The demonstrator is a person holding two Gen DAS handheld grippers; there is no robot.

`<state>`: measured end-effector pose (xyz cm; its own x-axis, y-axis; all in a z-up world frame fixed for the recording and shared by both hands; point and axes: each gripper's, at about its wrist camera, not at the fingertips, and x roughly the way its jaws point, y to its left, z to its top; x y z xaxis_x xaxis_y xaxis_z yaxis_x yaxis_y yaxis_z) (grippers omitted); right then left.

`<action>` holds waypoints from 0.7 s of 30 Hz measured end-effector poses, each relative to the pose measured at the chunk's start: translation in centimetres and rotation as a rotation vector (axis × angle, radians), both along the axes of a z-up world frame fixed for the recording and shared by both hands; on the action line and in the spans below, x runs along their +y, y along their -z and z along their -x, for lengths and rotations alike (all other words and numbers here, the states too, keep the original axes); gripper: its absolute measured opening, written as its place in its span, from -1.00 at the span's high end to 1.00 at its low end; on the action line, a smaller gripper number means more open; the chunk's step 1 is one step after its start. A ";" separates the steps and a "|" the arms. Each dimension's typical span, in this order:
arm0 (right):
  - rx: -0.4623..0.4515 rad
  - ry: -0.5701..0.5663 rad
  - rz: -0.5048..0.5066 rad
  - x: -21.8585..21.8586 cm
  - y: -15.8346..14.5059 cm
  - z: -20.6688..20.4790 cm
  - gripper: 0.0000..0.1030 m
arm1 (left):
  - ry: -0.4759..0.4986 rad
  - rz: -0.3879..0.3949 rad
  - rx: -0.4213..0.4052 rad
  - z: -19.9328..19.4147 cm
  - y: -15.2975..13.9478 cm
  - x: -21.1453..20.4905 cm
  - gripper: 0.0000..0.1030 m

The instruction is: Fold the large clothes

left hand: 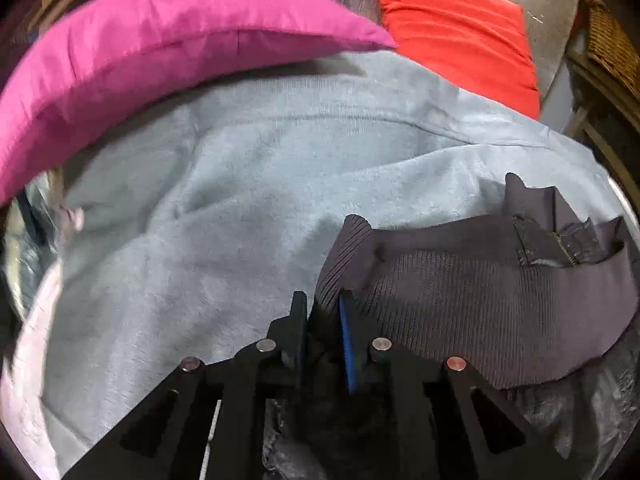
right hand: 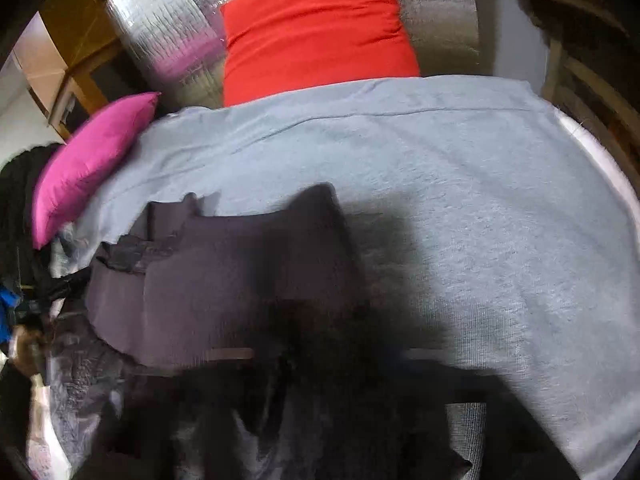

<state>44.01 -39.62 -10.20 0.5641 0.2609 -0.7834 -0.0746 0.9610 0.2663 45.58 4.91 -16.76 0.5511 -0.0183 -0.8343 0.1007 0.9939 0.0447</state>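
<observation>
**Dark ribbed knit pinched at its hem, lying on the pale blue fleece**

The garment to fold is a dark grey ribbed knit top (left hand: 500,300), spread across the near part of a pale blue fleece blanket (left hand: 224,208) that covers what looks like a sofa or bed; a pink cushion (left hand: 132,68) lies at the far left and a red cushion (left hand: 460,36) leans against a silvery padded back (right hand: 160,16) at the far edge. The left tool (left hand: 324,320) is clenched on the ribbed band of the knit, its two fingers drawn close together with the fabric between them. The right tool is smeared to a dark blur in its own view, so I cannot tell whether it grips anything, though the knit (right hand: 224,288) lies directly in front of it.

By the look of it this is a soft, limp, fairly light garment with some stretch. It will sag and drape from any held point and will not keep a shape on its own. The ribbed hem is the firmest place to take hold (thicker, less likely to slip from the pads). The fleece beneath is nappy and may cling, so dragging could bunch both layers. Lifting clear before laying over seems wiser. A stitched placket or zip piece (left hand: 560,248) near the far right of the knit may be stiffer than the rest.
</observation>
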 end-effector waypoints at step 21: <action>0.017 0.299 0.053 -3.9 0.8 1.9 -0.55 | -0.284 -0.098 -0.142 2.9 -4.1 2.7 -0.30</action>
